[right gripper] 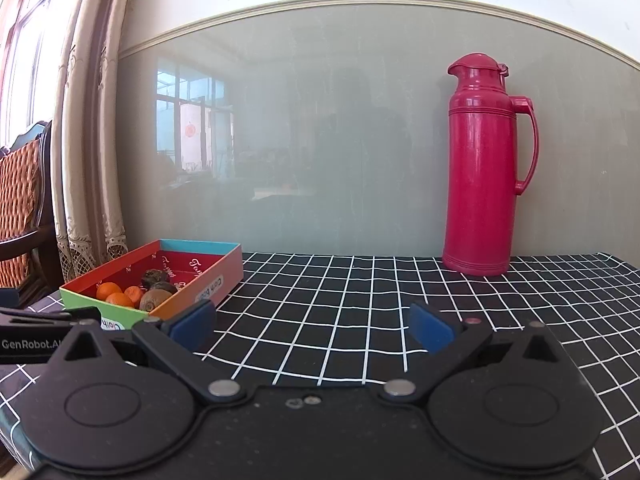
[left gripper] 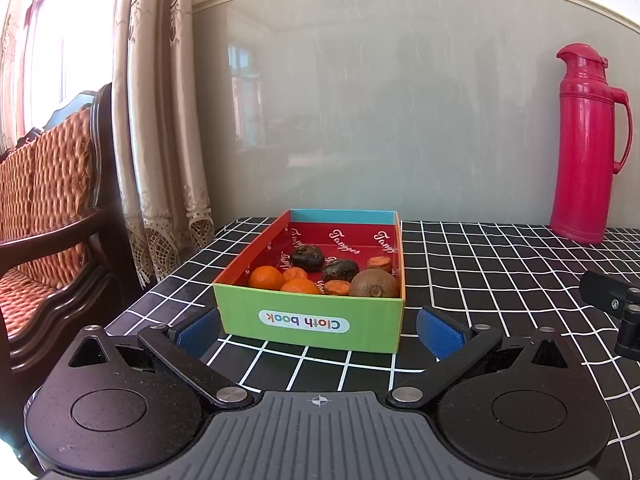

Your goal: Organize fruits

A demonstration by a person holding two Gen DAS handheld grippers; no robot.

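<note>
A grey-green glossy wall is backing the counter (right gripper: pixel 360 320) with its black, white-gridded cloth. The left gripper (left gripper: pixel 316 330) is hovering with its blue-padded fingers (left gripper: pixel 438 330) spread wide and empty, just before the green-fronted cardboard box (left gripper: pixel 308 320). Inside are lying small orange tangerines (left gripper: pixel 266 277), a brown kiwi (left gripper: pixel 375 284) and dark fruits (left gripper: pixel 307 257). The right gripper (right gripper: pixel 312 326) is likewise gaping empty over bare cloth. I'd be reaching over the front wall, choosing one fruit cleanly. A tall red thermos (right gripper: pixel 480 168) is standing well apart.

A: What sort of place is this?
B: A home, a living room by the look; lace-edged curtains (left gripper: pixel 160 152) hang at a window; a carved wooden chair (left gripper: pixel 52 216) with orange cushions stands beside the checked worktop (right gripper: pixel 360 320); a pink thermos (right gripper: pixel 484 168) stands against the wall.
</note>
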